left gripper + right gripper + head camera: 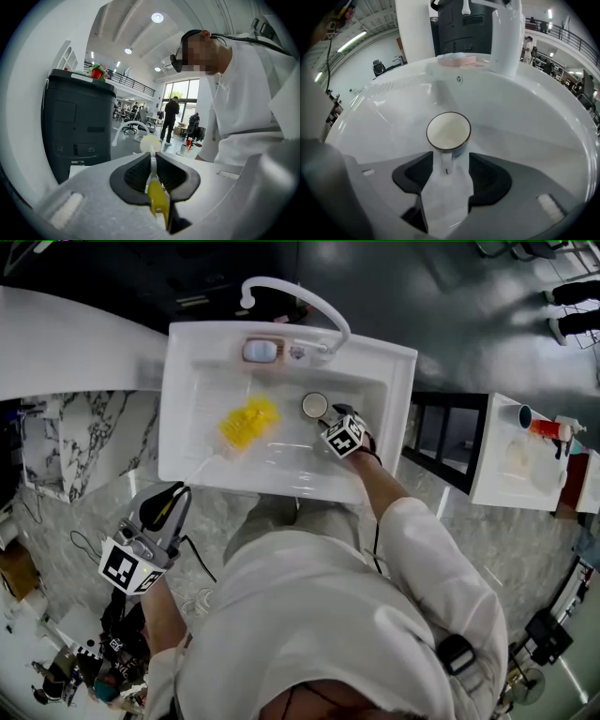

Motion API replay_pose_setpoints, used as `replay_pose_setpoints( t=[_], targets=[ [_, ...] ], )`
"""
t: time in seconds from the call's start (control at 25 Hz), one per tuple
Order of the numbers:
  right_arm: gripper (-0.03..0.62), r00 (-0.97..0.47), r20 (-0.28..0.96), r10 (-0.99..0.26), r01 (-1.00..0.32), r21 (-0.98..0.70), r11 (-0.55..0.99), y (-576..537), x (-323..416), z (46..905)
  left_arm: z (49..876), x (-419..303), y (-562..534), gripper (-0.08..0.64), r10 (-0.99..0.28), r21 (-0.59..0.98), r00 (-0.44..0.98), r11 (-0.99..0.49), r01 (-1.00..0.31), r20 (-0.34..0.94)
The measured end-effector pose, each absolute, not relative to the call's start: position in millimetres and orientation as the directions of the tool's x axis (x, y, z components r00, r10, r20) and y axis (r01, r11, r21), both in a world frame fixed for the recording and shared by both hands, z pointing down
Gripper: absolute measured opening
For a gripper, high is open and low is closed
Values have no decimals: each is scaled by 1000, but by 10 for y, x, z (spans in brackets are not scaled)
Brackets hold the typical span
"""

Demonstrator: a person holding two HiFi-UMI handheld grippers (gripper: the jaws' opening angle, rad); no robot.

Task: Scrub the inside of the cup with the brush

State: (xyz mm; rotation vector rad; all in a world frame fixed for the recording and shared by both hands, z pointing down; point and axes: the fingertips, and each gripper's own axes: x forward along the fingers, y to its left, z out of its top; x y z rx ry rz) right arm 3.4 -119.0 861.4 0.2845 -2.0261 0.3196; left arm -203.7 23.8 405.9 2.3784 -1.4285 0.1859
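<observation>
At the lower left of the head view, the brush (157, 197) is clamped in the fingers of the left gripper (153, 161), its yellow head held apart from the cup (448, 131). The right gripper (449, 159) is spread wide about the handle, unpressed. The cup is stood upright in the sink (375, 371). Scrubbing is judged not under way. Only the faucet (300, 292) is seen beyond.

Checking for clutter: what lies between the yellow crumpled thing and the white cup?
Only bare white sink floor between yellow crumpled thing and white ceramic cup, per head view.
</observation>
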Motion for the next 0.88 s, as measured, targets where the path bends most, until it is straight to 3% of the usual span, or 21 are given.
replay_pose_setpoints(
  t=[0.88],
  targets=[
    [229,-550,806,-217,-332,27,943,-1127,117,6952,3884,-1994,152,46,-808,211,563,-528,-823,174]
  ],
)
